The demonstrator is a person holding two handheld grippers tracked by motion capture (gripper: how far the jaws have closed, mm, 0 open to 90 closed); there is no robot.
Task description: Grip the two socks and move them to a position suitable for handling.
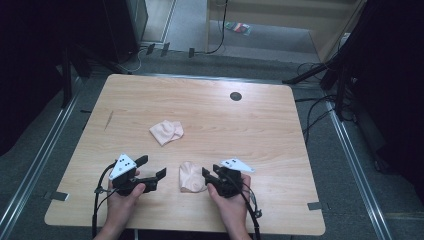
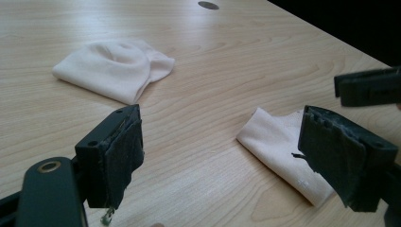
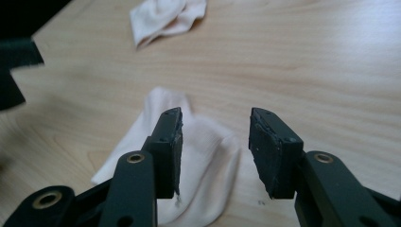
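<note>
Pale pink fabric is lying in two bundles on the wooden table (image 1: 210,115): the near sock (image 1: 191,176) is sitting at about six o'clock from the table's middle, and the far sock (image 1: 167,132) is resting well apart from it toward ten o'clock. The right claw (image 1: 206,177) is hovering at the near sock's three o'clock edge, its jaws standing partly apart with the cloth below and between them but not pinched. The left claw (image 1: 152,167) is waiting wide open and empty near the sock's nine o'clock side. By the look of it, a grasp is being prepared; the next move is probably calling for lowering onto the cloth and closing.
</note>
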